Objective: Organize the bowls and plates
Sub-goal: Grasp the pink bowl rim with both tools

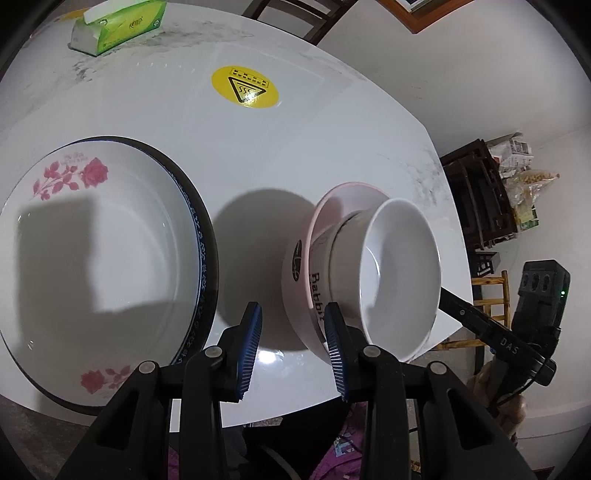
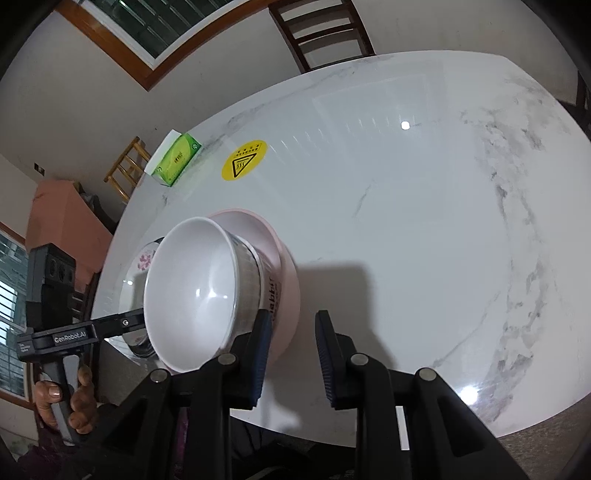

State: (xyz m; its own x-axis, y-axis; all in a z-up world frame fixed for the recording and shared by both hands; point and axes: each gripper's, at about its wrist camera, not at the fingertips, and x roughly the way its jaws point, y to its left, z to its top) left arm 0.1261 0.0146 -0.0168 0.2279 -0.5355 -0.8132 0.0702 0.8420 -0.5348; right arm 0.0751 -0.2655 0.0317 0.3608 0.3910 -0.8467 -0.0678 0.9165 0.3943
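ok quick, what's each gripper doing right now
left gripper: open a little, nothing between its pads, beside the stack of bowls
right gripper: open a little, holding nothing, on the other side of the stack

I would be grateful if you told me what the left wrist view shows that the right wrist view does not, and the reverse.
Only the left wrist view shows the whole rose-patterned plate and a dark shelf of bags. Only the right wrist view shows the window frame and the hand holding the other gripper. Both show the nested bowls, the yellow warning sticker, the green tissue box and the marble table.
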